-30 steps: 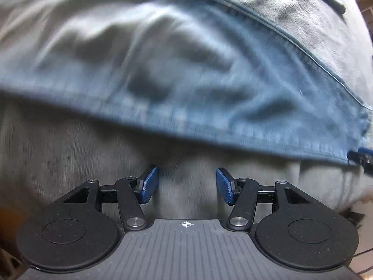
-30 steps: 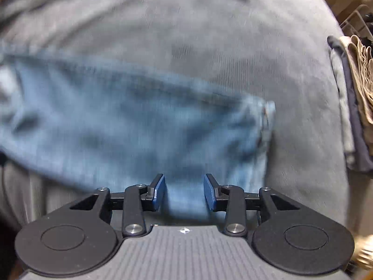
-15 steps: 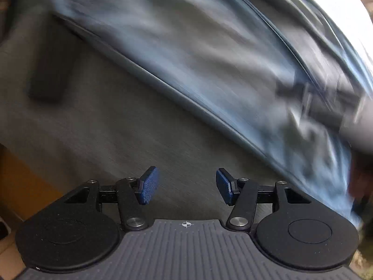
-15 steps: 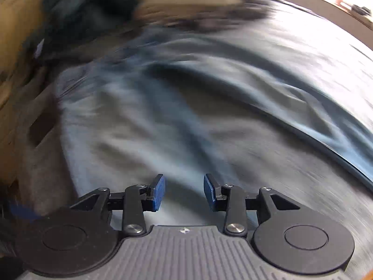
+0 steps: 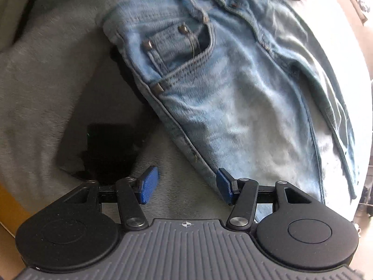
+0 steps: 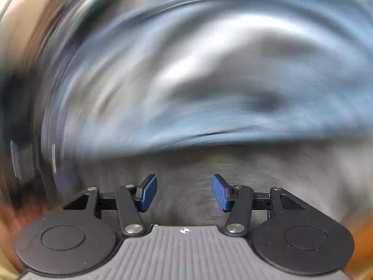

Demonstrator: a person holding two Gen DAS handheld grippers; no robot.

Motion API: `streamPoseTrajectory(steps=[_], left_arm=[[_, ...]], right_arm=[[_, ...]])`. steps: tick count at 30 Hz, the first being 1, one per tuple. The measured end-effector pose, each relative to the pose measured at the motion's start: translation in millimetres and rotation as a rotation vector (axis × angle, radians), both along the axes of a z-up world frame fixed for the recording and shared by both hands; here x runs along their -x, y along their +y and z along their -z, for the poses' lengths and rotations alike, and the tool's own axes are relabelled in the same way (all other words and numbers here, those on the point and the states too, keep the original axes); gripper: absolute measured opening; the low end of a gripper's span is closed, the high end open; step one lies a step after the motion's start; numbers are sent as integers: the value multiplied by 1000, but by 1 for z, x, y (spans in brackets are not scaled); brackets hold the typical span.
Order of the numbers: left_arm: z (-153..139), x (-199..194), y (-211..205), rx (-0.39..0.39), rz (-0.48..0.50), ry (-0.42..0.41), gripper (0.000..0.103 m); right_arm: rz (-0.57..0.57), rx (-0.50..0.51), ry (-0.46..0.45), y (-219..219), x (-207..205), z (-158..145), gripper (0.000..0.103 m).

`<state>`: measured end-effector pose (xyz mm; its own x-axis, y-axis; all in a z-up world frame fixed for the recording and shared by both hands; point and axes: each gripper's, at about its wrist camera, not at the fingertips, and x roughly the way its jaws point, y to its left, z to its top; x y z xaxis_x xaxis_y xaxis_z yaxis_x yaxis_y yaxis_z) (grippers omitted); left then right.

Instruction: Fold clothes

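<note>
Left claw (image 5: 186,185) angles steeply down, apart and empty, over jeans (image 5: 233,93).

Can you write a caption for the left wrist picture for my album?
Open left gripper hovers over the side seam of light blue jeans on a grey blanket.

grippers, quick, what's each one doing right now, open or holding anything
Left gripper: open, holding nothing; the edge of the jeans lies by its right pad.
Right gripper: jaws opening, nothing between them, over the grey cover; view is blurred.
</note>
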<state>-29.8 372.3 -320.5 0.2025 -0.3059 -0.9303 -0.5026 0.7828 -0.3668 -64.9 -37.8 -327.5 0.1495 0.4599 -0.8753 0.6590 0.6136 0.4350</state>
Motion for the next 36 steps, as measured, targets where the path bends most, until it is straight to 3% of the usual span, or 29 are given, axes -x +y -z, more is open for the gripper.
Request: streamPoseTrajectory(steps=[3, 6, 12, 17, 22, 26, 29, 30, 36], left_arm=[[6, -6, -4, 1, 28, 11, 58], [4, -11, -4, 4, 37, -1, 58], [-5, -29, -7, -33, 74, -56, 57], [2, -19, -5, -25, -18, -30, 50], [-3, -19, -5, -56, -62, -42, 33], [-12, -18, -5, -90, -76, -77, 17], [-23, -18, -15, -141, -56, -112, 8], [-30, -19, -18, -159, -50, -130, 6], [-65, -34, -29, -195, -57, -255, 5]], right_arm=[[360, -12, -1, -57, 34, 3, 56], [582, -33, -21, -88, 58, 12, 56], [807, -73, -107, -105, 78, 20, 56], [897, -51, -128, -123, 98, 17, 54], [1003, -65, -162, -138, 117, 22, 50], [949, -58, -191, -150, 109, 24, 40], [916, -42, -181, -159, 114, 18, 13], [909, -35, -189, -159, 114, 15, 8], [828, 5, -306, -167, 93, -19, 5]])
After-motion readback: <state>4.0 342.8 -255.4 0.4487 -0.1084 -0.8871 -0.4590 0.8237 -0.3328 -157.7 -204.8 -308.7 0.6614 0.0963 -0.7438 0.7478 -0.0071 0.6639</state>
